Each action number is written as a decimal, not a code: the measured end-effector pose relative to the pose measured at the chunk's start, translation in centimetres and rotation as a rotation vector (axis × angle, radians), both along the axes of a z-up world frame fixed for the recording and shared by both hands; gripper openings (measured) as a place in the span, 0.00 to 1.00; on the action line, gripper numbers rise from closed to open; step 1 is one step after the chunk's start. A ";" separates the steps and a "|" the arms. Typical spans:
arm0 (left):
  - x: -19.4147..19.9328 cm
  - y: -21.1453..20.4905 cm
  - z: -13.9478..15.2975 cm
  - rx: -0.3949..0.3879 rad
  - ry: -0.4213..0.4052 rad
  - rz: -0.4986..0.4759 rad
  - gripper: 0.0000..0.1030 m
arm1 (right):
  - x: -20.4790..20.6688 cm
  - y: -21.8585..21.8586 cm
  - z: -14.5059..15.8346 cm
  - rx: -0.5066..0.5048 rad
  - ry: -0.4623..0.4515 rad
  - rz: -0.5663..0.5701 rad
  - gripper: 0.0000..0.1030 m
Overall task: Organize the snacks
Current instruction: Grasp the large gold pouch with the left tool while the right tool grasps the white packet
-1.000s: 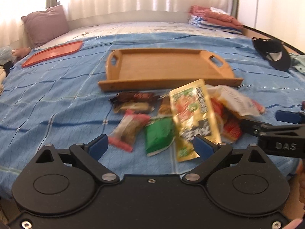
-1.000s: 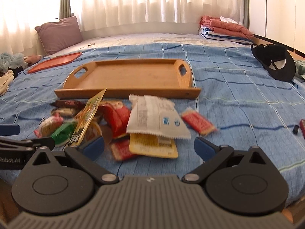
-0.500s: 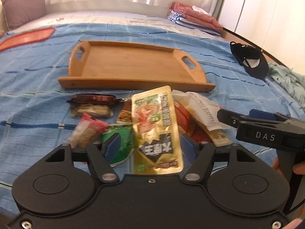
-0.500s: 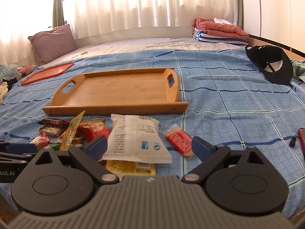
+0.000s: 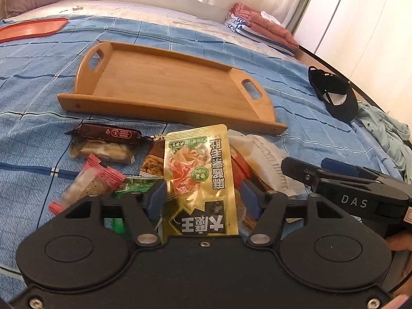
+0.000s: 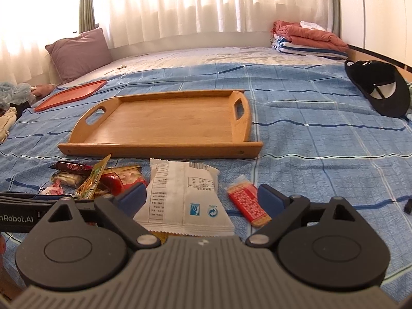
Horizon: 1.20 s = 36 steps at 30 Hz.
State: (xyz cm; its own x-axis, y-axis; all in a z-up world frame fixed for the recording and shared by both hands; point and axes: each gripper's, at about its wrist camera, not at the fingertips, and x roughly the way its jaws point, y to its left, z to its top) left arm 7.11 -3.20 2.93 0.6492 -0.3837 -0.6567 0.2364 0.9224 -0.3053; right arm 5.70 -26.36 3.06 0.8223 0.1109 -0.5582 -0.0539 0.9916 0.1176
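The left gripper [image 5: 203, 193] is closed on the gold snack pouch [image 5: 199, 177], both blue pads pressing its sides; the pouch stands upright between them, above the snack pile. The right gripper [image 6: 199, 199] is spread wide, with the white packet [image 6: 184, 198] lying between its pads; contact with the packet cannot be confirmed.

The wooden tray [image 5: 167, 87] sits on the blue bedspread [image 6: 322, 139], just beyond the pile, with nothing in it. Left of the pouch lie a brown bar [image 5: 108, 132], a clear-wrapped biscuit [image 5: 103, 150] near it, a pink-ended packet [image 5: 87, 182] and a green packet [image 5: 128, 182]. A red wafer packet [image 6: 247, 203] lies just right of the white packet, inside the right pad.

At the far left rests an orange lid [image 6: 70, 95]. A black cap [image 6: 378, 90] lies at the far right.
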 end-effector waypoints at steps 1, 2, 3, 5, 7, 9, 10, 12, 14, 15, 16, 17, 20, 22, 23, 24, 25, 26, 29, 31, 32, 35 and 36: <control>0.2 0.1 -0.2 -0.010 0.012 -0.010 0.67 | 0.3 0.0 -0.2 0.000 0.003 0.005 0.95; 0.4 0.1 -0.4 -0.018 0.024 -0.015 0.68 | 0.6 0.2 -0.4 -0.003 0.009 0.011 0.95; 0.5 0.1 -0.6 -0.025 0.033 -0.015 0.70 | 0.8 0.3 -0.6 -0.006 0.015 0.015 0.94; 0.6 0.0 -0.9 -0.021 0.030 -0.020 0.71 | 1.3 0.4 -1.1 0.002 0.028 0.028 0.94; 0.6 -0.3 -0.9 -0.006 0.023 -0.023 0.74 | 1.7 0.4 -1.6 0.023 0.041 0.034 0.94; 0.5 -0.7 -0.9 0.002 0.019 -0.030 0.78 | 2.0 0.3 -2.1 0.047 0.055 0.027 0.92; 0.5 -0.8 -1.0 0.002 0.017 -0.034 0.81 | 2.1 0.1 -2.2 0.067 0.061 0.023 0.90; 0.4 -0.9 -1.0 0.005 0.017 -0.035 0.81 | 2.0 -0.5 -2.4 0.133 0.068 0.012 0.75; 0.1 -1.0 -0.8 0.008 0.017 -0.034 0.81 | 1.7 -0.8 -2.3 0.151 0.058 -0.006 0.71; 0.1 -0.9 -0.8 0.004 0.020 -0.033 0.81 | 1.5 -0.9 -2.1 0.147 0.048 -0.010 0.69; 0.0 -0.8 -0.7 -0.003 0.024 -0.030 0.81 | 1.3 -0.9 -2.0 0.140 0.039 -0.012 0.68; -0.1 -0.6 -0.7 -0.012 0.029 -0.027 0.81 | 1.1 -0.9 -1.8 0.130 0.030 -0.012 0.67; -0.2 0.0 -0.6 -0.047 0.050 -0.023 0.83 | 0.4 -0.5 -1.0 0.087 -0.004 -0.007 0.57; -0.1 0.5 -0.5 -0.077 0.064 -0.018 0.84 | 0.0 -0.4 -0.6 0.065 -0.021 -0.011 0.53; 0.0 0.7 -0.5 -0.094 0.072 -0.015 0.84 | -0.1 -0.3 -0.4 0.057 -0.029 -0.011 0.48; 0.3 0.9 -0.5 -0.108 0.079 -0.011 0.84 | -0.3 -0.1 -0.3 0.048 -0.036 -0.013 0.36; 0.6 1.0 -0.5 -0.116 0.080 -0.004 0.84 | -0.4 0.0 -0.2 0.041 -0.038 -0.019 0.29; 1.0 1.0 -0.4 -0.125 0.077 0.004 0.84 | -0.4 0.1 -0.1 0.031 -0.034 -0.026 0.26; 2.2 1.0 -0.4 -0.142 0.094 0.038 0.84 | -0.2 0.0 -0.4 0.040 -0.018 -0.030 0.41; 2.7 0.9 -0.5 -0.136 0.096 0.058 0.84 | 0.0 -0.3 -0.6 0.069 -0.001 -0.011 0.56; 2.8 0.9 -0.6 -0.134 0.096 0.062 0.84 | 0.1 -0.4 -0.7 0.080 0.002 -0.004 0.62; 3.1 0.8 -0.8 -0.136 0.096 0.063 0.83 | 0.4 -0.4 -1.0 0.073 0.009 0.000 0.68; 3.2 0.8 -0.9 -0.136 0.096 0.063 0.78 | 0.6 -0.4 -1.1 0.066 0.012 -0.003 0.69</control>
State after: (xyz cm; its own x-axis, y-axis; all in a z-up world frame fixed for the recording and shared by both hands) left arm 10.26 -2.37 2.05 0.6119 -0.4335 -0.6616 0.1434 0.8834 -0.4462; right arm 6.26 -26.77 1.95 0.8158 0.1451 -0.5598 -0.0487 0.9818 0.1836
